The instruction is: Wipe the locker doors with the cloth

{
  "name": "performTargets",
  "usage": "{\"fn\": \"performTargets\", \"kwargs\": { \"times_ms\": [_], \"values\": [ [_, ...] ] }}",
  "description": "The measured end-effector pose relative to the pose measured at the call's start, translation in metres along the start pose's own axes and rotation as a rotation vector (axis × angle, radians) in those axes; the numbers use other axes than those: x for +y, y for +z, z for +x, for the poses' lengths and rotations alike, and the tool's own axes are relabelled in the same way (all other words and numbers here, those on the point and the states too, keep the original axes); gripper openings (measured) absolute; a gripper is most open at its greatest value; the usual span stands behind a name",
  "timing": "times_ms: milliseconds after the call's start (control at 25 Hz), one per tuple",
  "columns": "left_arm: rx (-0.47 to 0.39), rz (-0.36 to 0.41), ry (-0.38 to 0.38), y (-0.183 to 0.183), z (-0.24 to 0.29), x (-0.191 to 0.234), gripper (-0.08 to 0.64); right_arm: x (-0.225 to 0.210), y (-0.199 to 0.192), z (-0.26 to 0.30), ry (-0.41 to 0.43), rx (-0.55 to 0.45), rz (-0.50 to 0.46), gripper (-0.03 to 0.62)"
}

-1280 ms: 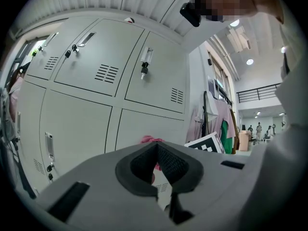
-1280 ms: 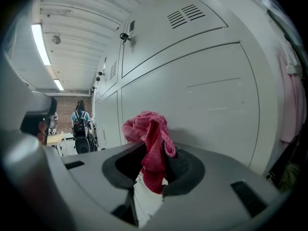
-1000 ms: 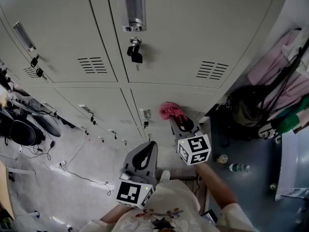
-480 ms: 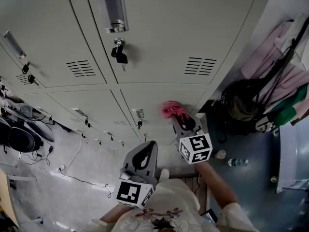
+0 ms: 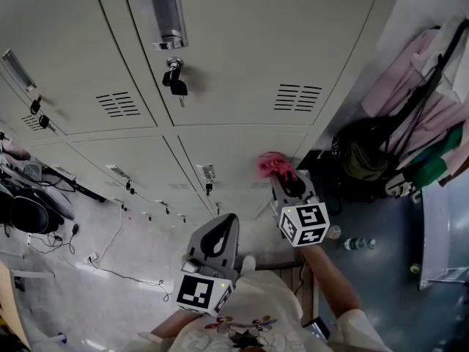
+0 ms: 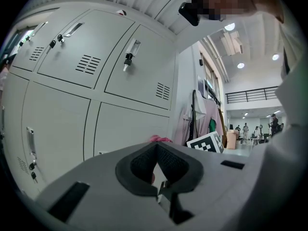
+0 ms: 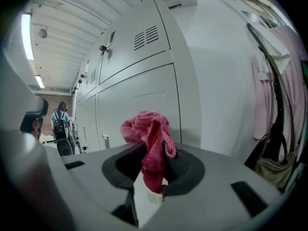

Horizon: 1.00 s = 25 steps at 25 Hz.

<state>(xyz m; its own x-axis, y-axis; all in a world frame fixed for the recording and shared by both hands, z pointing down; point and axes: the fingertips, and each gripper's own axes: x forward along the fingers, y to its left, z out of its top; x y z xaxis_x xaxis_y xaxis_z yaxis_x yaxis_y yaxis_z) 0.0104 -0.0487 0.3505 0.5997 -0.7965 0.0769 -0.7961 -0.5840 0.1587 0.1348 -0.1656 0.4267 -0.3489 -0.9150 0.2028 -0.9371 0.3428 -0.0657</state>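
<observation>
Cloth [image 7: 147,143], pinched tight by the right gripper [image 5: 282,178], could be dragged free by friction on the locker door [image 5: 242,152] ahead; the left gripper [image 5: 229,218] was closed, empty.

Even ceiling light — sharp, fisheye-warped edges

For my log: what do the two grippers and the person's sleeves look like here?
The left gripper and right gripper are light grey moulded shells, each with a teardrop-shaped opening lined in dark textured padding and a white cube bearing black square markers at the rear. No cables show. The person wears a pale top with a small floral print.
</observation>
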Motion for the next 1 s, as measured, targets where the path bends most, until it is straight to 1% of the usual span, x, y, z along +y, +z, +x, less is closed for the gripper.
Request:
{"fn": "performTargets", "kwargs": {
  "times_ms": [520,800,880,1000],
  "values": [
    [0.007,-0.005,-0.006,-0.003,-0.001,-0.004,0.006,-0.032,-0.006,-0.014,-0.086,-0.007,0.031,0.110],
    [0.011,-0.002,0.003,-0.004,-0.004,-0.007,0.006,-0.038,-0.007,-0.020,-0.114,-0.015,0.066,0.110],
    [0.012,-0.004,0.016,-0.004,-0.006,-0.005,0.005,-0.031,-0.006,-0.025,-0.104,-0.038,0.071,0.109],
    [0.013,-0.004,0.034,-0.005,-0.008,-0.001,0.006,-0.006,-0.005,-0.027,-0.054,-0.061,0.016,0.107]
  ]
}}
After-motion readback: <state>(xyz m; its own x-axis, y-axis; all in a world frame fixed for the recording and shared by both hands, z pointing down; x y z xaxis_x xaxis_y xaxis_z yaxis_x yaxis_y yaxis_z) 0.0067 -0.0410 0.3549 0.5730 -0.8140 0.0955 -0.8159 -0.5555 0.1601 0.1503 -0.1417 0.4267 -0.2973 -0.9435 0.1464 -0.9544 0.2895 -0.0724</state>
